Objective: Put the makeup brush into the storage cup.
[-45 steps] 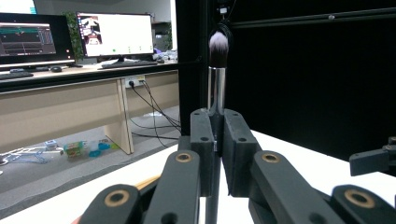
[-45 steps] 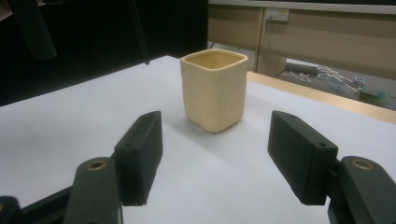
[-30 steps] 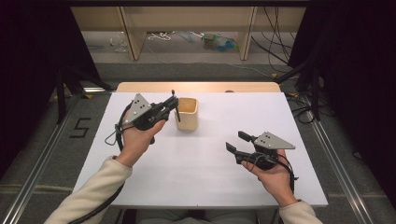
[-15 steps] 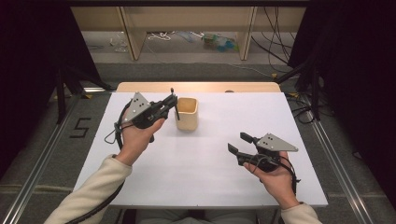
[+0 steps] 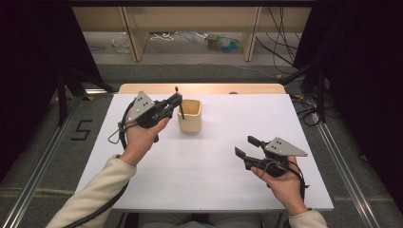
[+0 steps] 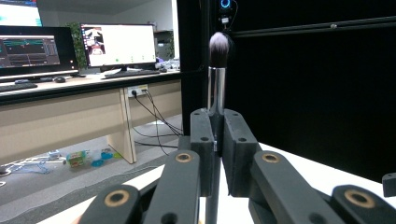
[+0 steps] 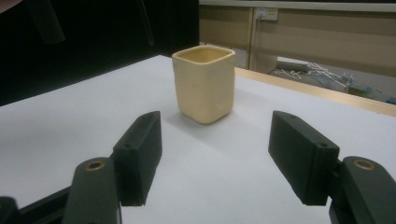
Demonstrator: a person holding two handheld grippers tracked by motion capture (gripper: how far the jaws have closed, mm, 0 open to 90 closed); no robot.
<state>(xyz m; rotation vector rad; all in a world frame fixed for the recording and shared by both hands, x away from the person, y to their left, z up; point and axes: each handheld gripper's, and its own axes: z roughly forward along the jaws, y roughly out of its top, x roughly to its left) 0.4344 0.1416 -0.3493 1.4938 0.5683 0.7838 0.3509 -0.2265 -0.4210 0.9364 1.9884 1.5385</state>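
High view is showing the white table [image 5: 209, 180] filling the middle, with a cream cup [image 5: 190, 115] standing upright toward its far edge, at about eleven o'clock from the table's centre. The left gripper [image 5: 177, 100] is hovering at nine o'clock of the cup, just beside its rim, and is clamping a makeup brush [image 5: 179, 105] that is standing nearly upright, bristles up and handle pointing down past the cup's near-left corner. Left gripper view is confirming that grip: the two black jaws are pressing tight on the brush [image 6: 216, 93] at its metal ferrule, the dark bristle tuft rising above them. The right gripper [image 5: 247, 147] is resting low at four o'clock of the cup, well apart from it, its jaws standing fairly wide with nothing between them; right gripper view is looking between those jaws straight at the cup [image 7: 204, 84] at twelve o'clock.

Judging from this, the step in hand is bringing the brush over the cup so as to stand it inside. The handle tip is looking slightly outside the rim, so the next move is calling for a small shift toward three o'clock, then a straight lowering before the jaws are letting go. The right gripper may be needing to steady the cup.
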